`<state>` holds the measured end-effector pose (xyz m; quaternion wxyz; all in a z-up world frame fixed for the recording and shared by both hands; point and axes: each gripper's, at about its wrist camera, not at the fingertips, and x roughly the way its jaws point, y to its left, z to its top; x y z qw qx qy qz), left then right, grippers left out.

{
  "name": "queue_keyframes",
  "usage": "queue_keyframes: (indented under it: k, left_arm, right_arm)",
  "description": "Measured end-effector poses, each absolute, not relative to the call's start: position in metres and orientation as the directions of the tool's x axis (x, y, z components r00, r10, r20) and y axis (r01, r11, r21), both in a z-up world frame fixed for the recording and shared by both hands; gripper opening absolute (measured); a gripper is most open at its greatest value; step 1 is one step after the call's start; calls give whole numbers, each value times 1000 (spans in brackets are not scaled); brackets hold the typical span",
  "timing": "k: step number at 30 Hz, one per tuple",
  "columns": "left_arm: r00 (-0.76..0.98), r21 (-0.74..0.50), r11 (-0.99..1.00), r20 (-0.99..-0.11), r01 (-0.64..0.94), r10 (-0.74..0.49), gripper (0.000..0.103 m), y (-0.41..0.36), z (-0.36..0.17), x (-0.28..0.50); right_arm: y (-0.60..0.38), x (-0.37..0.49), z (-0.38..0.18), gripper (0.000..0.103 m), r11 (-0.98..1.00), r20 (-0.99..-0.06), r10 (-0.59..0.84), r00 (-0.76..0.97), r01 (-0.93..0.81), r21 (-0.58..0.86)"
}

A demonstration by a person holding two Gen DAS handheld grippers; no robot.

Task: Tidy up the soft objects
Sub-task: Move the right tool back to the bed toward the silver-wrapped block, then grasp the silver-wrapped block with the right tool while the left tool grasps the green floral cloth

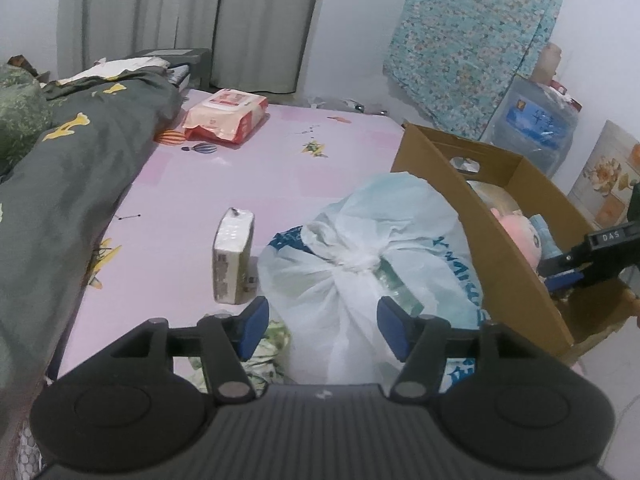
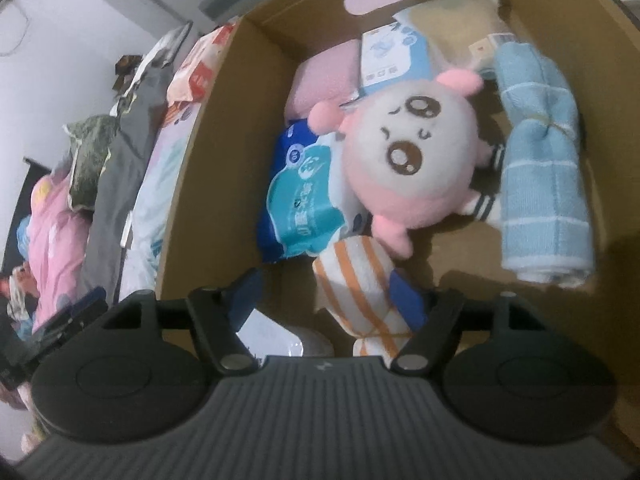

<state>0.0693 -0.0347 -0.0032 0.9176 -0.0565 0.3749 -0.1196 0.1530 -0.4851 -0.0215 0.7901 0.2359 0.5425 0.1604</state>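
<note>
In the left wrist view a knotted white plastic bag lies on the pink bed sheet. Its lower part sits between the jaws of my left gripper, which is open, the left pad clear of the bag. Beside the bag stands a cardboard box. My right gripper hangs open over that box. An orange-striped white towel roll rests between its fingers, against the right pad only. A pink plush toy, a blue towel roll and a blue tissue pack lie in the box.
A small tissue pack stands upright on the sheet left of the bag. A pink wipes pack lies farther back. A dark green quilt covers the bed's left side. A green-patterned cloth lies under my left gripper.
</note>
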Motion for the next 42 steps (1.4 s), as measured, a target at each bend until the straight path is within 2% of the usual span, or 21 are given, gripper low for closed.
queue_keyframes:
  k: [2, 4, 6, 14, 22, 25, 27, 31, 38, 42]
  left_arm:
    - [689, -197, 965, -676, 172, -261, 61, -34, -4, 70]
    - [689, -198, 965, -676, 170, -260, 62, -33, -4, 70]
    - [692, -198, 965, -673, 172, -262, 64, -32, -4, 70]
    - [711, -164, 971, -661, 176, -241, 70, -26, -6, 64]
    - [731, -107, 983, -657, 152, -185, 69, -19, -12, 57]
    - [757, -83, 989, -637, 122, -147, 67, -14, -13, 59]
    - [773, -45, 993, -624, 109, -113, 58, -13, -13, 61]
    - [777, -3, 993, -623, 114, -91, 53, -10, -16, 62]
    - [737, 42, 983, -668, 177, -104, 52, -17, -37, 55]
    - [730, 91, 972, -676, 218, -101, 52, -26, -48, 54]
  right_arm:
    - [-481, 153, -25, 73, 830, -780, 524, 343, 1, 558]
    - [-472, 152, -25, 80, 843, -787, 515, 339, -36, 537]
    - [-466, 153, -23, 81, 857, -799, 499, 337, -56, 512]
    - [-486, 151, 8, 81, 834, -755, 478, 449, 37, 550]
    - [-431, 151, 54, 81, 790, -660, 573, 486, -113, 603]
    - [-393, 160, 64, 81, 761, -630, 628, 457, -192, 620]
    - [-365, 169, 69, 81, 739, -617, 663, 425, -236, 631]
    - [-307, 195, 70, 80, 687, -601, 725, 338, -290, 666]
    - [-210, 242, 46, 79, 698, -685, 705, 184, -352, 623]
    - [-168, 267, 25, 73, 735, -752, 648, 118, -358, 577]
